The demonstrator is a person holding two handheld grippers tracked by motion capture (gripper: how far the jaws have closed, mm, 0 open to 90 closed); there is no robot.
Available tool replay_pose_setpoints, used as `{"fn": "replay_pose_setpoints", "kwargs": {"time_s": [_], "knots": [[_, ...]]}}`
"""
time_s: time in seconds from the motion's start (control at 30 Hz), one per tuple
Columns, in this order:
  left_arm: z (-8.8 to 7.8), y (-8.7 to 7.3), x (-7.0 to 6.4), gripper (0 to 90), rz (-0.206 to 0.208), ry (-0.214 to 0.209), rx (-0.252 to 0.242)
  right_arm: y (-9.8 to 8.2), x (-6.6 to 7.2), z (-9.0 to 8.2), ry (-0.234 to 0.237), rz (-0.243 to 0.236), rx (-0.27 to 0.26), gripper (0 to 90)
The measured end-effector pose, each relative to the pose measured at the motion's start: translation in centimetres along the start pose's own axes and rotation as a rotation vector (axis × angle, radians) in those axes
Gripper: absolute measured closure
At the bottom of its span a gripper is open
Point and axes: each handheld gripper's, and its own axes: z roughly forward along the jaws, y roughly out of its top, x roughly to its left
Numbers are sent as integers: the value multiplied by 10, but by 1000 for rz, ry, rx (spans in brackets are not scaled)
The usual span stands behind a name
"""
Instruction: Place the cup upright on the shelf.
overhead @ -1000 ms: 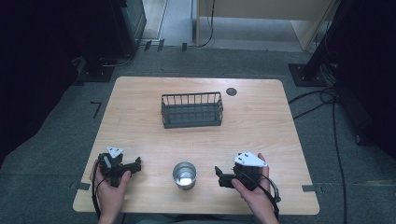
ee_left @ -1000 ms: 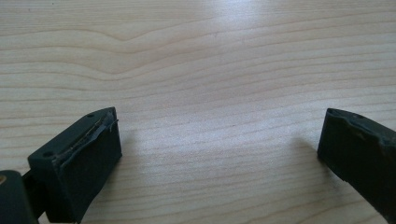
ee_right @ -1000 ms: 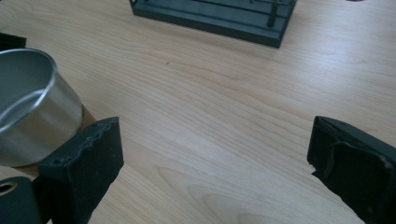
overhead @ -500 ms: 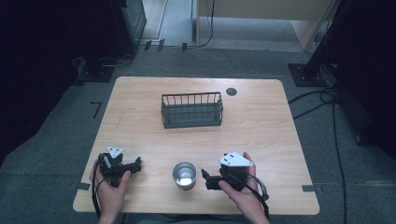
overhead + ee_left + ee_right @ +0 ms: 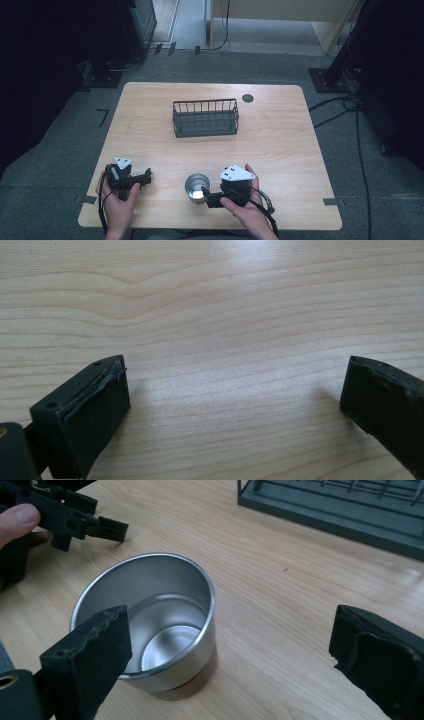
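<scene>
A steel cup [image 5: 197, 187] is standing upright near the table's [image 5: 280, 150] front edge, between the two grippers, and it is holding nothing; its bright bottom is showing in the right gripper view [image 5: 165, 625]. The right gripper [image 5: 214, 198] is lying just beside the cup, its jaws spread wide. In its own view one jaw is overlapping the cup's near rim while the other is standing well off to the side, so it seems the cup is not between them, though the angle makes that hard to judge. The left gripper [image 5: 146, 176] is resting on the table well apart from the cup, jaws also wide, with bare wood between them [image 5: 235, 405]. Farther back, near the table's middle, a dark wire basket [image 5: 205, 118] is sitting empty. A small dark disc [image 5: 247, 98] is lying behind it toward the far edge.
</scene>
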Motion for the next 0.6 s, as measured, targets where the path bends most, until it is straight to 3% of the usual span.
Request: {"fn": "replay_pose_setpoints", "kwargs": {"time_s": [0.2, 0.6], "knots": [[0, 0, 0, 0, 0, 0, -1, 1, 10, 6, 49, -5, 5, 24], [0, 0, 0, 0, 0, 0, 0, 1, 22, 15, 83, -19, 9, 23]]}}
